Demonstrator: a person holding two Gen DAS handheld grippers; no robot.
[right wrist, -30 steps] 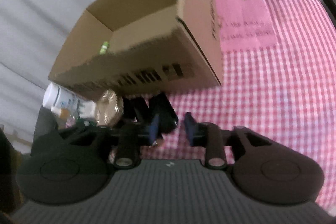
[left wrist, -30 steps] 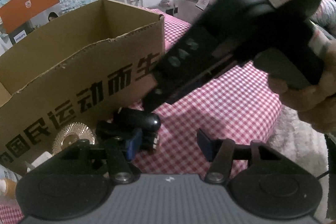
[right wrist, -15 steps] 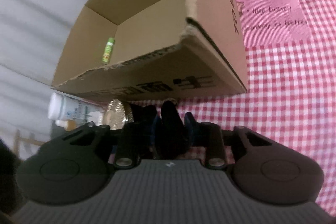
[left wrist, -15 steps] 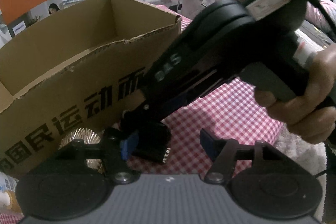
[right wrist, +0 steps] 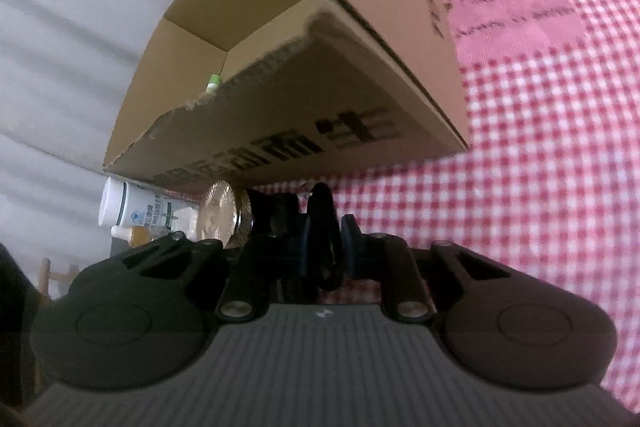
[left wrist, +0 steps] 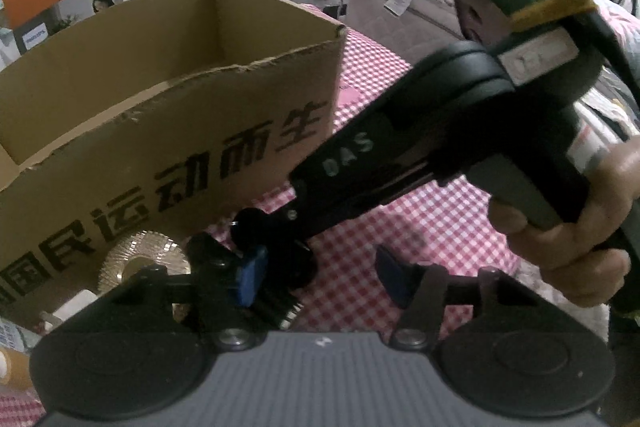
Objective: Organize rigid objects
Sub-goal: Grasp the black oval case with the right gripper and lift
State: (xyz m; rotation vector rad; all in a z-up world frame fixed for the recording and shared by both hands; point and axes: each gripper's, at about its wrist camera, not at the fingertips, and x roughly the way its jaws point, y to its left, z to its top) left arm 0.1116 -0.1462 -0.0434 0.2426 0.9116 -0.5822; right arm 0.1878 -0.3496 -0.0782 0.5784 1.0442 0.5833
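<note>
The cloth [right wrist: 560, 187], pink gingham, covers the table and lies bare to the right of the box. The box [left wrist: 168, 131] is the landmark: open-topped cardboard, torn along its near rim, with a small green tube [right wrist: 213, 83] lying inside against the near wall.

The right gripper [right wrist: 323, 231] reaches down to the foot of the box's near wall. Its jaws have just been closing and now stand narrow, pads pressed on a black part [right wrist: 322, 227], the upright piece of a dark rigid object lying at the box's near right corner. The left gripper [left wrist: 316, 275] sits beside the same object with jaws about half apart; they have just narrowed a little, and its left pad lies against the object's dark body [left wrist: 276, 267], while the right pad stands clear, gripping nothing as far as I can tell.

Left of the part, along the box's foot, stand a gold ribbed disc [right wrist: 220, 215] and a white bottle [right wrist: 136, 211].

The black part looks stiff and hard, probably light, and smooth enough to slip, so a grip square across its narrow middle seems safest. The torn rim is the edge to clear: the part must rise above it before crossing in. The disc crowds the left side; open room lies rightward over the cloth and inside the nearly empty box.
</note>
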